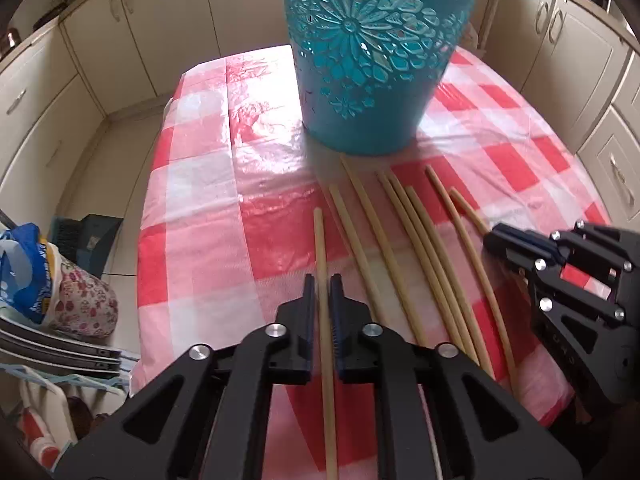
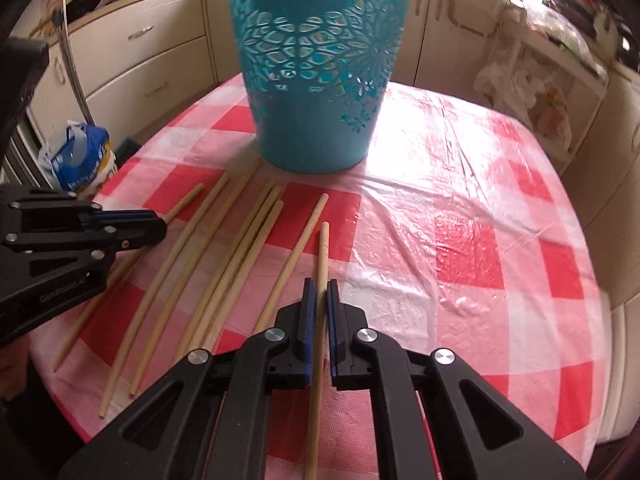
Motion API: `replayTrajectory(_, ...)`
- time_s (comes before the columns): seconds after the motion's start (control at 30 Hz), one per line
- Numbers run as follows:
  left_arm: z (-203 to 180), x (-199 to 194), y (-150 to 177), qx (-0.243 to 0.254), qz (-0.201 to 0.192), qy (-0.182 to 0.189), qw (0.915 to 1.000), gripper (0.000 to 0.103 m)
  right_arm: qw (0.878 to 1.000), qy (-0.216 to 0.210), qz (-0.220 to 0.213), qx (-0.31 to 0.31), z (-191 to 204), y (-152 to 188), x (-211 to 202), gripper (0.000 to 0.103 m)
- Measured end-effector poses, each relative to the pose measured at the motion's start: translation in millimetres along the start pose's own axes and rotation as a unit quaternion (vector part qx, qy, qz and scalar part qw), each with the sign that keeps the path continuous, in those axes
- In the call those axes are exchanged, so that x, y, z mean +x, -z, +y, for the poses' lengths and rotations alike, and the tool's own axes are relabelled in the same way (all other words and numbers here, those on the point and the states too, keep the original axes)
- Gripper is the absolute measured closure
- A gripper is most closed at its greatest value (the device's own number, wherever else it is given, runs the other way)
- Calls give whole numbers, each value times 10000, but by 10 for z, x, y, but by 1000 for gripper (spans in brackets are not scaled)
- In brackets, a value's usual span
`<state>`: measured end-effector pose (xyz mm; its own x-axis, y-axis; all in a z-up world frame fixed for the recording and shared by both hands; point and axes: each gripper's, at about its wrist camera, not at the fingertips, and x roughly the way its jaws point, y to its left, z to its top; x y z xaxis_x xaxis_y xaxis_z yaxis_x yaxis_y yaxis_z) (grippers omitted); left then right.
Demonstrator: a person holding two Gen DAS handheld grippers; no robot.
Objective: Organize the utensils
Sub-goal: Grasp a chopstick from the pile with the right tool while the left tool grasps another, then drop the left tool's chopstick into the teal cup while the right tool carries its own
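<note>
A teal cut-out bucket (image 1: 368, 60) stands on the red-and-white checked table; it also shows in the right wrist view (image 2: 316, 72). Several pale wooden sticks (image 1: 404, 240) lie side by side in front of it, and show in the right wrist view (image 2: 224, 256) too. My left gripper (image 1: 322, 280) is shut on the leftmost stick (image 1: 320, 240). My right gripper (image 2: 319, 286) is shut on the rightmost stick (image 2: 323, 256). Each gripper shows from the side in the other's view, the right one (image 1: 492, 238) and the left one (image 2: 160, 228).
The table's edges (image 1: 140, 280) drop off on the left and near side. Cream cabinets (image 1: 132, 32) ring the room. A blue bag (image 2: 80, 156) and a floral bag (image 1: 80, 300) sit beside the table on the left. A cluttered shelf (image 2: 540, 92) stands at the right.
</note>
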<state>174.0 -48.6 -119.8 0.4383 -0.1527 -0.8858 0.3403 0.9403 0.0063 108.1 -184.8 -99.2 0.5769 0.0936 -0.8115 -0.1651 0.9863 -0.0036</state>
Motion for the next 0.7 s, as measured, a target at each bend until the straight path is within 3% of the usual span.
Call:
replayTrajectory(0.1, 36, -115, 55, -227, 99, 62, 9997, 64, 9996, -151, 74, 221, -92, 0, -10, 97)
replayTrajectory(0.23, -12, -85, 151, 15, 172, -46, 9998, 60, 9999, -80, 99, 108, -82, 11, -24, 97)
replayTrajectory(0.27, -44, -84, 170, 132, -9, -141, 9998, 59, 9999, -51, 86, 77, -60, 14, -22, 97)
replayTrajectory(0.3, -65, -84, 172, 196, -104, -161, 9996, 61, 10000, -42, 57, 66, -55, 19, -23, 97)
replayTrajectory(0.4, -98, -86, 131, 168, -89, 5, 9998, 98, 9989, -277, -6, 370, -147, 25, -20, 97)
replayTrajectory(0.5, -14, -157, 124, -113, -145, 418, 9990, 99, 9892, -941, -63, 1124, -376, 61, -17, 97)
replayTrajectory(0.57, 60, -342, 99, -301, -475, 517, 9971, 99, 9773, -1352, -214, 1619, -522, 97, -33, 97)
replayTrajectory(0.67, 215, -793, 9, -616, -1313, 1003, 9843, 99, 9576, -1759, -503, 2227, -697, 132, -78, 97)
replayTrajectory(0.7, 264, -1020, -36, -661, -1782, 1193, 9745, 99, 9529, -1833, -588, 2343, -733, 140, -95, 97)
